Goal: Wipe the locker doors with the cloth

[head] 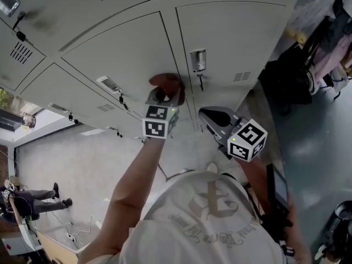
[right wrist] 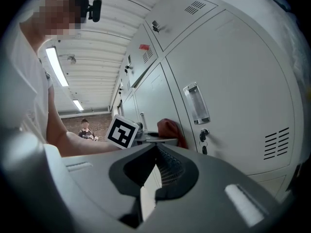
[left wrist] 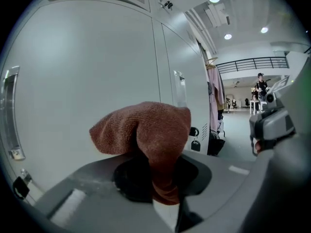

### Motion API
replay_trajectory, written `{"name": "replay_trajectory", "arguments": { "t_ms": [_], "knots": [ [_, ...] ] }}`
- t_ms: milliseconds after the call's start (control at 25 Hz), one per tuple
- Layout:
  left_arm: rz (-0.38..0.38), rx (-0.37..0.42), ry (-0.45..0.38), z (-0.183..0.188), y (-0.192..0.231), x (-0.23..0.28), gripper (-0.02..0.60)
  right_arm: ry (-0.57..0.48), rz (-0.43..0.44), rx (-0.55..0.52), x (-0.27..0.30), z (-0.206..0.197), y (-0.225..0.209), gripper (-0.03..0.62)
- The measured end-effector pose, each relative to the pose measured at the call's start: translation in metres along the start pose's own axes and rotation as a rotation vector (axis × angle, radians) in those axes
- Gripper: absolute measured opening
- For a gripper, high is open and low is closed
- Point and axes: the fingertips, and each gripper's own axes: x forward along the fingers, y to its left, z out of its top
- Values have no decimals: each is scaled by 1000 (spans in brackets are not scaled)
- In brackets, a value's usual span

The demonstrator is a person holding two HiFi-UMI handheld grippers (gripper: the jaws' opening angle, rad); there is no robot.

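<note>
Pale grey locker doors (head: 126,54) fill the head view. At the tips of the left gripper (head: 164,95), a rust-brown cloth (head: 166,82) sits against a door, close to the seam between two lockers. The right gripper (head: 208,115) hangs just to its right, short of the metal.

From the left gripper view, the jaws are clamped on the cloth. A bunched wad bulges past the tips and a tail hangs down between them.

From the right gripper view, the jaws are closed together on nothing. The cloth lies ahead and to the left, and a recessed handle (right wrist: 197,103) sits above and to the right.

The cloth looks soft, light and knitted, so it will likely fold and drag rather than glide. The best hold is probably deep in the bunched middle, which leaves a fat pad forward.
</note>
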Motion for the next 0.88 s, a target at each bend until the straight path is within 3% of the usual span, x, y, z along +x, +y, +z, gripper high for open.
{"name": "replay_trajectory", "arguments": {
  "t_ms": [120,400,600,880],
  "knots": [
    [-22,28,3,0,-6,6,81,-3,-2,7,0,-2,-1,8],
    [-77,52,110,-21,-22,23,81,6,3,16,-1,-8,3,8],
    [-116,77,122,-33,-36,26,81,10,-4,40,-5,-13,2,8],
    [-79,118,129,-51,-26,40,81,10,-15,48,-7,-12,1,8]
  ]
}}
